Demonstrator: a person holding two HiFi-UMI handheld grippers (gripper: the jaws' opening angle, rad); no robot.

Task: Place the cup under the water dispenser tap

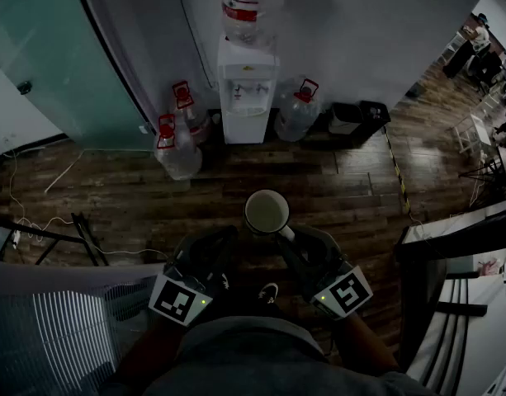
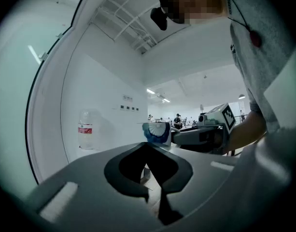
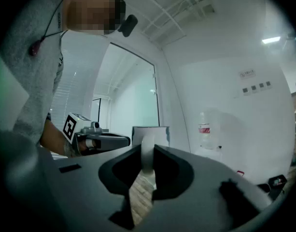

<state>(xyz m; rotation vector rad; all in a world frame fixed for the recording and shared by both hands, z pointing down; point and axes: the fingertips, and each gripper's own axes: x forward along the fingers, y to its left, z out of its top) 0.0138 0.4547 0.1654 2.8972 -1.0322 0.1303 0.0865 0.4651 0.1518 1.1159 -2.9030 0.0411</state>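
Cup (image 1: 267,213) up in the air over the wood floor (image 1: 343,180). It is white, and the head view looks down into its open mouth. It sits at 11 o'clock of the right gripper (image 1: 287,234), touching its tips. The right gripper reaches in from 5 o'clock and pinches the cup's handle (image 3: 147,154). The right gripper view shows both jaws clamped on that pale handle, one on each side, with the cup body straight ahead at 12 o'clock just past the tips.

The left gripper (image 1: 228,238) is at 8 o'clock of the cup, near it but not touching. Its jaws are pressed together at the tips with nothing between them. In the left gripper view the cup shows just past those tips at about 1 o'clock, with the right gripper to its right at 3 o'clock. Both grippers sit side by side, pointing the same way, toward the wall.

The water dispenser (image 1: 247,97) stands against the wall at 12 o'clock of the cup, well apart from it, with open floor between. It is white with a clear bottle (image 1: 244,7) upside down on top. The cup is not under the tap, which is too small to make out clearly.

Spare jugs (image 1: 180,153) with red caps stand on the floor, two at 9 o'clock of the dispenser and one at 3 o'clock. A dark bin (image 1: 345,119) is further along at 3 o'clock. A glass door (image 1: 46,64) is at 10 o'clock of the cup.
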